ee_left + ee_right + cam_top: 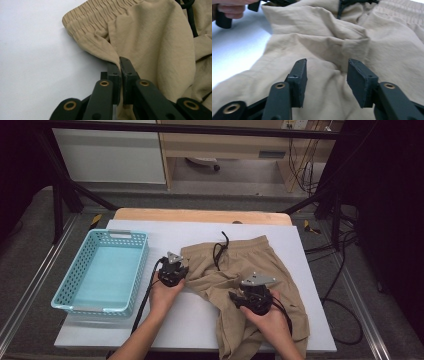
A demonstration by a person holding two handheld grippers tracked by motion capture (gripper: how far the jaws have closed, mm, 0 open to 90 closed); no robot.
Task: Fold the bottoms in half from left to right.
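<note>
A pair of tan shorts (pixel 250 262) lies crumpled on the white table (pixel 165 320), with a black drawstring (pixel 219 251) across its elastic waistband. My left gripper (pixel 181 270) sits at the shorts' left edge. In the left gripper view the gripper (pixel 120 61) is shut on a fold of the shorts (pixel 155 37) just below the waistband. My right gripper (pixel 239 298) hovers over the middle of the shorts. In the right gripper view the gripper (pixel 327 67) is open above the wrinkled shorts (pixel 317 32), and nothing is pinched between its pads.
A light blue perforated basket (pixel 82 254) stands on the left of the table, with nothing in it. The person's other hand (pixel 229 10) shows at the top left of the right gripper view. Cables lie on the floor to the right of the table.
</note>
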